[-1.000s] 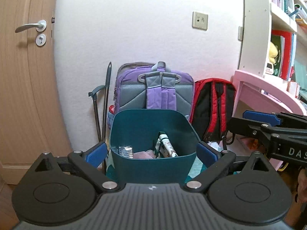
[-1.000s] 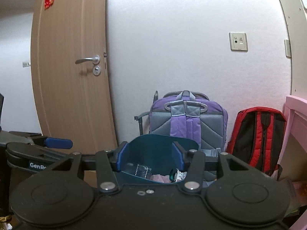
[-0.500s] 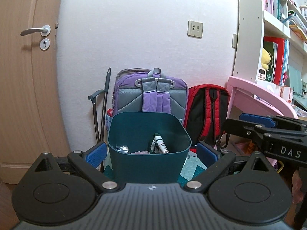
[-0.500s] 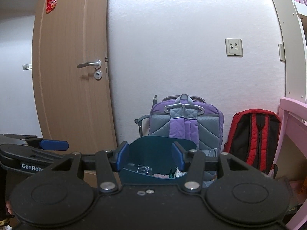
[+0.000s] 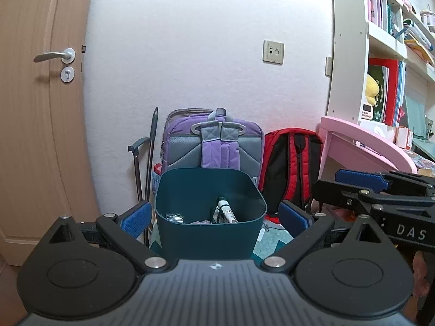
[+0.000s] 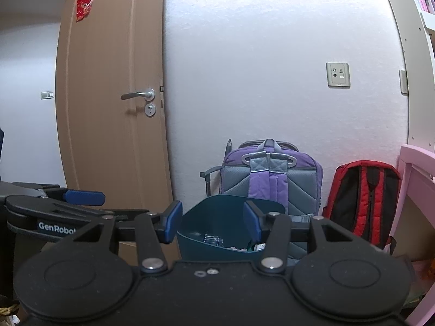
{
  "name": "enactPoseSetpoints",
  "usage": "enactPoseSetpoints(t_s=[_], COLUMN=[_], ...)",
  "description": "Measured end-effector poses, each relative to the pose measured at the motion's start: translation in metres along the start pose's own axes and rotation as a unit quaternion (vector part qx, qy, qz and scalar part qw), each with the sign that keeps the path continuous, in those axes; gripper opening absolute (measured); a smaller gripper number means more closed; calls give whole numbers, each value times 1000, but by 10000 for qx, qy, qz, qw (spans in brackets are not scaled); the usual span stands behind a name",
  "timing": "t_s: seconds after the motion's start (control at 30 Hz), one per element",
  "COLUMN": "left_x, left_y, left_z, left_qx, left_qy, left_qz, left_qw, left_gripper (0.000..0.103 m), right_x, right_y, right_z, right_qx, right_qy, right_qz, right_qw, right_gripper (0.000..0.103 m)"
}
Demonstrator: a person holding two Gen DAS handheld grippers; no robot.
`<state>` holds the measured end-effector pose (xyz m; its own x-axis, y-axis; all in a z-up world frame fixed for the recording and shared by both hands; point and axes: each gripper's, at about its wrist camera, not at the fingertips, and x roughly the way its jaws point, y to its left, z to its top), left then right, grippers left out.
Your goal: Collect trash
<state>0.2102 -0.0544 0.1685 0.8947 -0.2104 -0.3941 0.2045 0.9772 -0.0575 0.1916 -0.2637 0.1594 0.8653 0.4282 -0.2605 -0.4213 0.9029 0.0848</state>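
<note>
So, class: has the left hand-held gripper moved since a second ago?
Yes. The left hand-held gripper backed away from the teal bin, which earlier filled the gap between its fingers.

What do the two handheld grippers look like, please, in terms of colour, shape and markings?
Both are matte black plastic. The left gripper and the right gripper each have angular linkage arms with silver pivot screws, two round discs on a ribbed body, and blue ridged pads on the fingers. White lettering on their sides reads "GenRobot" on the left one and "DAS" on the right.
</note>
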Motion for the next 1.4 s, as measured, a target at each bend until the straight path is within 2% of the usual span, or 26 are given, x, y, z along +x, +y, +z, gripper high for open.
enactPoseSetpoints(t_s=[0.5,1.03,1.4], left_x=[-13,-30,-25], left_y=[-2,-6,-5], left_z=[-3,-11,-20], left_qx=[-51,-71,-203], left_qy=[-110,-245,-187], left_qz=[60,-83,-110], left_qw=[9999,9996,9996], left_gripper=[100,100,100], right_x=[-8,-16,-18], right_y=[-1,-2,-1], right_z=[1,-5,-14], right_qx=[75,193,142], right_qy=[-20,-11,49], right_qz=[84,81,113], right_qw=[9999,9998,9998], right_gripper=[50,50,50])
